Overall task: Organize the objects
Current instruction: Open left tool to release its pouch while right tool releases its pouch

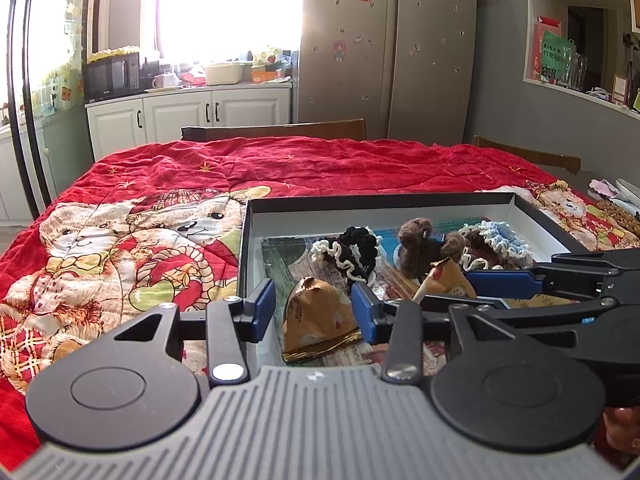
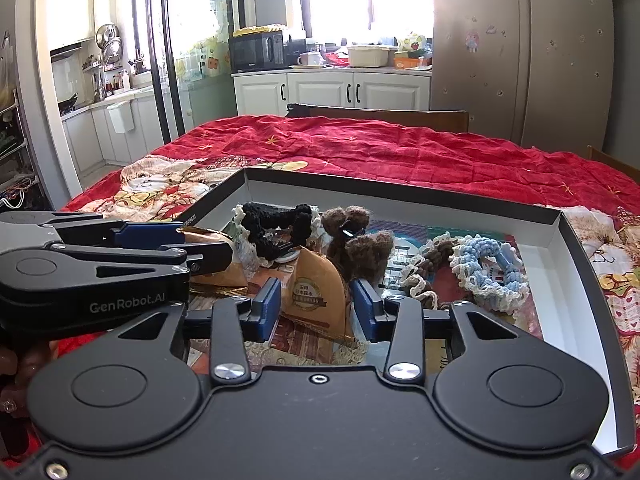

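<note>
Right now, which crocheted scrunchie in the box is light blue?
The blue-and-cream scrunchie at the box's right end; the black scrunchie lies far left.

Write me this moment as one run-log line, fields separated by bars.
left gripper: open around brown snack packet | right gripper: open around second packet | both inside box | not gripped

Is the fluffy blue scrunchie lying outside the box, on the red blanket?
No, the blue scrunchie lies inside the box, near its right wall, beside a brown one.
</note>
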Available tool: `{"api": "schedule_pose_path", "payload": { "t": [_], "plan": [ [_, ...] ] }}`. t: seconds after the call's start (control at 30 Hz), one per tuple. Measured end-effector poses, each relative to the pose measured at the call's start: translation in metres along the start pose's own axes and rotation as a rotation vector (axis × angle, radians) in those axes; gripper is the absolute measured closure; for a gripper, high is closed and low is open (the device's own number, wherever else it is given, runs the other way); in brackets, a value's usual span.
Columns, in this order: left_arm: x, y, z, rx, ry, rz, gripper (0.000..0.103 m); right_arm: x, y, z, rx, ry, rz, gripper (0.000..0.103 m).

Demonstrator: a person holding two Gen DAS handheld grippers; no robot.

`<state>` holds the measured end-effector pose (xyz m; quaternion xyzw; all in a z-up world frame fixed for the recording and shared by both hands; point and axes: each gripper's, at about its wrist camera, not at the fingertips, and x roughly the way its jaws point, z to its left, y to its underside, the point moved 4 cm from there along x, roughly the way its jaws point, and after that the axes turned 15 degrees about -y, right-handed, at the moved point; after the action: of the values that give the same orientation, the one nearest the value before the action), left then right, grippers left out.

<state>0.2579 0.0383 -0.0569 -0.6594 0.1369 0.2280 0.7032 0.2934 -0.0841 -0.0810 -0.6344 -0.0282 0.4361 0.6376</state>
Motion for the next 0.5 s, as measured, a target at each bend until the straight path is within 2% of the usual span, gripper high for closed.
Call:
{"api": "schedule_pose_path", "payload": {
  "t": [0.5],
  "plan": [
    [-0.016,-0.006,0.003,-0.025,0.0,-0.032,0.038,-0.021,-0.008,0.006,-0.018,0.015,-0.038,0.063]
  ]
}}
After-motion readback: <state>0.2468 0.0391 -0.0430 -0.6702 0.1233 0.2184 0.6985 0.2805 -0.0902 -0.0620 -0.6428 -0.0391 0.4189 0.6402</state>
